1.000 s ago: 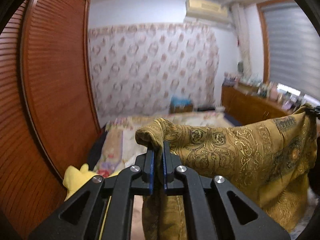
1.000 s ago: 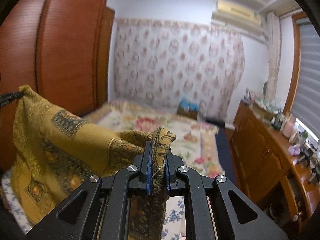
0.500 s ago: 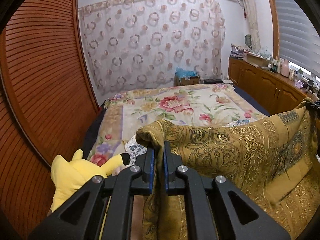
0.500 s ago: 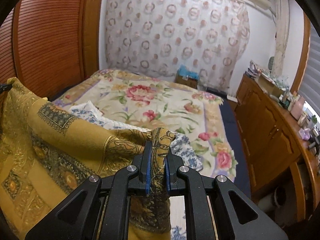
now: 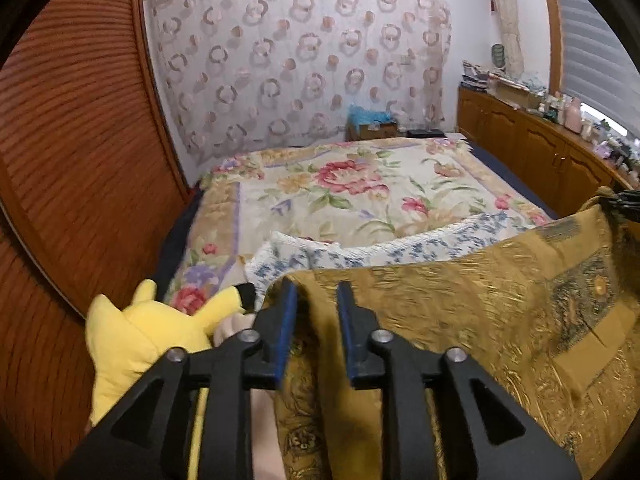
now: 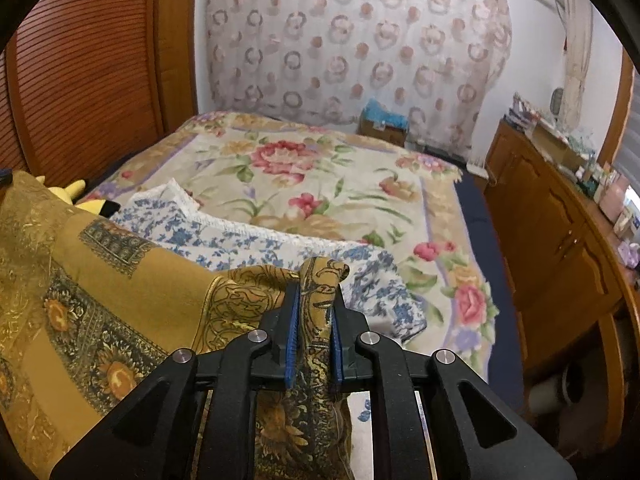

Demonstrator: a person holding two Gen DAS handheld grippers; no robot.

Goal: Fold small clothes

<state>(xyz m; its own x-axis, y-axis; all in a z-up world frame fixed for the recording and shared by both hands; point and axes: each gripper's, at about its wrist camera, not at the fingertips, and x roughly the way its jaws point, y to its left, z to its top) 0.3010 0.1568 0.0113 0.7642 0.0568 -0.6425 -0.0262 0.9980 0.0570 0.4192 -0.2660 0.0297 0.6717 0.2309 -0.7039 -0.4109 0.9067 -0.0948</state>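
Nearest in the left wrist view, the left gripper [image 5: 316, 300] has its jaws opening; the blue pads stand apart with the corner of the gold patterned cloth [image 5: 480, 320] lying in the gap, and neither pad presses on it; the cloth spreads from 6 o'clock toward 3 o'clock, draped low over the bed; at 9 o'clock of the fingers lies a yellow plush toy [image 5: 136, 336]; just past the cloth's far edge, toward 12 o'clock, sits a white cloth with blue flowers [image 5: 360, 252], rumpled on the floral bedspread [image 5: 340, 188]; at 3 o'clock the tip of the right gripper [image 5: 624, 204] shows at the cloth's other corner.

In the right wrist view, the right gripper [image 6: 314, 300] also has its jaws opening, yet a bunched fold of the gold patterned cloth [image 6: 100, 300] stands upright between the blue pads and touches both; the rest of the cloth falls away toward 9 o'clock; beyond it, at 12 o'clock, the white cloth with blue flowers [image 6: 260, 248] lies across the floral bedspread [image 6: 320, 172]; the yellow plush toy [image 6: 76, 192] peeks out at 10 o'clock; a wooden cabinet [image 6: 560, 240] runs along 3 o'clock; a slatted wooden wardrobe [image 6: 88, 72] fills 10 o'clock; farthest, a curtain with ring motifs [image 6: 360, 40] hangs at 12 o'clock.
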